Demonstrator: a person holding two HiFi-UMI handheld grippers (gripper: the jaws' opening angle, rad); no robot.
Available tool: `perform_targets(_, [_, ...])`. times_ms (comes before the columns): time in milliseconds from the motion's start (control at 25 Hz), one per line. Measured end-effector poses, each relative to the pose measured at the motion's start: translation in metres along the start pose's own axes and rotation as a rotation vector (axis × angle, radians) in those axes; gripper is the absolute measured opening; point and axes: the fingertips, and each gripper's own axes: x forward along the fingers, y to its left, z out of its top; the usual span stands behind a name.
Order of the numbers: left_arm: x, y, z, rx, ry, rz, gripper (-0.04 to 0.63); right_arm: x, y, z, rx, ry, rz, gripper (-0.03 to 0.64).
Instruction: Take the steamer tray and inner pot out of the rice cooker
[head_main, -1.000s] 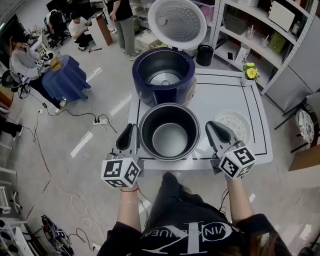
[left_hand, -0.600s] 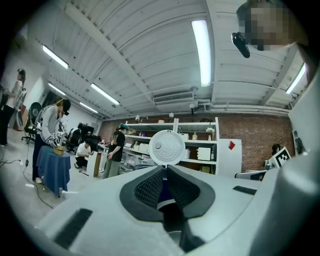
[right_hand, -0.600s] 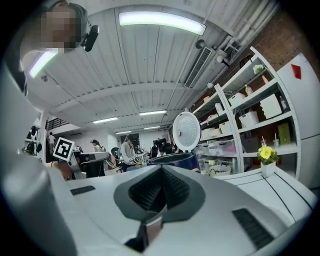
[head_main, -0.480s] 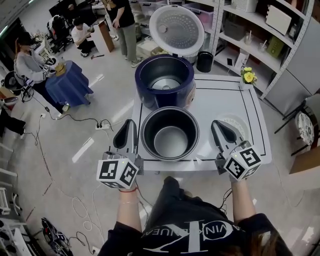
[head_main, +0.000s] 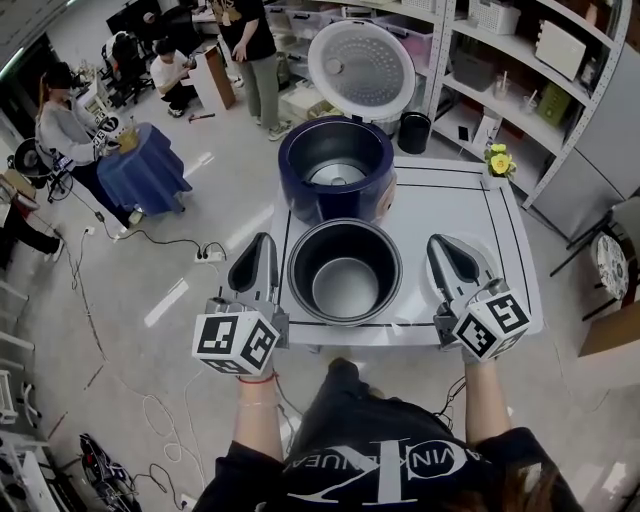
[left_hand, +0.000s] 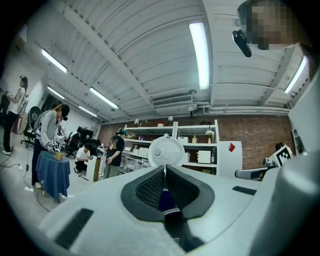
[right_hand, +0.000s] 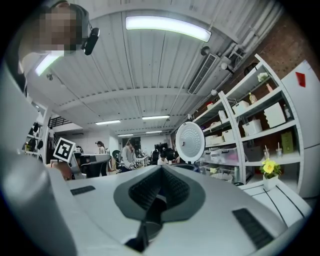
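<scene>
Flowers (yellow) right of cooker

We find the room bright and evenly lit from above. Ceiling tube lights sit at 12 o'clock in both gripper views and glare white at their cores. In the head view the white counter reads bright, with only soft, faint shadows. Both gripper views are fisheye: the corners are black and the shelving is bowed. The left tongs and right tongs, close at 6 o'clock, are soft, while the background is sharp.
</scene>
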Motion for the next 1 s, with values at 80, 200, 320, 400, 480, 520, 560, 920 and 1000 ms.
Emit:
perform_targets(80, [0.001,0.000,0.002,0.005,0.001,0.002,0.020,0.002,0.001,0.003,-0.003,-0.003,0.005,0.000])
perform_targets(200, [0.001,0.000,0.006,0.007,-0.001,0.000,0.020,0.004,0.003,0.007,0.000,-0.013,0.012,-0.001])
perform_targets(320, [0.003,-0.001,0.010,0.010,0.007,-0.003,0.020,0.006,0.003,0.010,0.014,-0.017,0.007,-0.002])
perform_targets(400, [0.004,-0.001,0.010,0.020,0.018,0.000,0.020,0.008,0.002,0.011,0.015,-0.017,0.007,-0.002])
perform_targets(480, [0.006,0.000,0.011,0.038,0.026,0.007,0.018,0.011,0.001,0.011,0.014,-0.017,0.011,-0.002])
perform_targets(520, [0.007,0.001,0.011,0.049,0.028,0.009,0.018,0.012,0.001,0.011,0.016,-0.016,0.012,-0.002])
perform_targets(560, [0.008,0.001,0.012,0.057,0.030,0.010,0.018,0.013,0.001,0.011,0.017,-0.015,0.011,-0.001])
perform_targets(920, [0.011,0.002,0.009,0.066,0.038,0.011,0.018,0.018,-0.002,0.007,0.018,-0.003,0.012,-0.002])
perform_targets(1000, [0.012,0.002,0.007,0.064,0.042,0.010,0.018,0.019,-0.002,0.005,0.017,0.000,0.014,-0.002])
